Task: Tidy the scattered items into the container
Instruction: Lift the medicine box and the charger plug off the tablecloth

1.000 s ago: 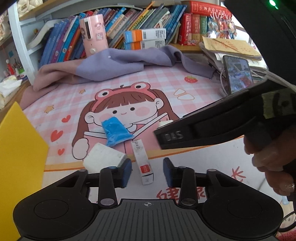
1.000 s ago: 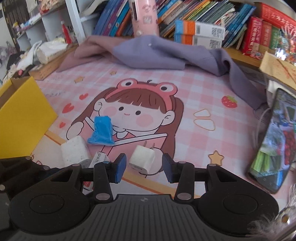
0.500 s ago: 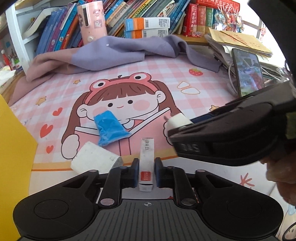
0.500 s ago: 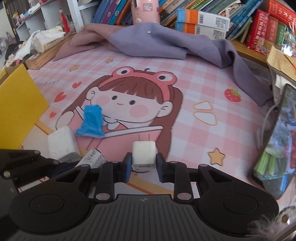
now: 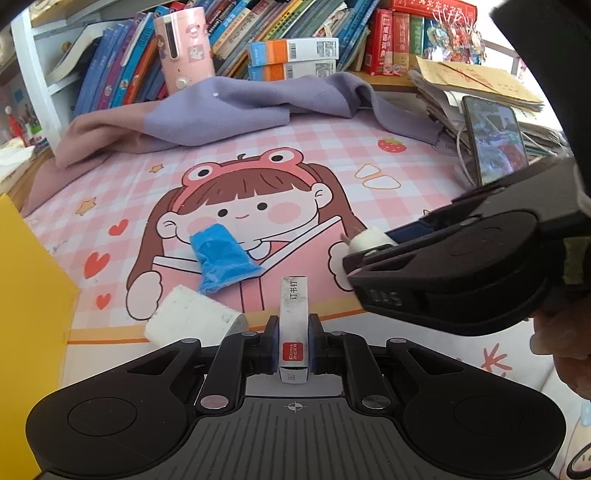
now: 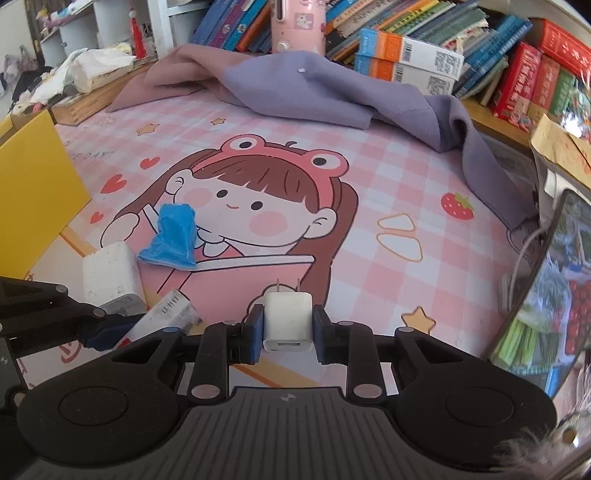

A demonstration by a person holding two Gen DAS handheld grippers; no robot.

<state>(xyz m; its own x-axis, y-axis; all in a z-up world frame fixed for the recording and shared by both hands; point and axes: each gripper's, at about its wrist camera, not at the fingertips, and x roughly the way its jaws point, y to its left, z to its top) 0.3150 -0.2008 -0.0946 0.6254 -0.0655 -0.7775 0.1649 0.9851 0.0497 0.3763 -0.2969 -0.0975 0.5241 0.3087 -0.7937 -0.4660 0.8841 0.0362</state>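
We have both pickups made: the left hand-held gripper [image 5: 293, 345] is clamped on the staple box [image 5: 293, 325], the right hand-held gripper [image 6: 288, 334] on the charger [image 6: 287, 321]. Next, we should probably lift both leftward into the yellow container [image 6: 37, 177].

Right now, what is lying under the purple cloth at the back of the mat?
The purple cloth lies on the pink cartoon mat, its far edge bunched against the pink cylinder and the books. Whether anything is hidden beneath its folds cannot be seen.
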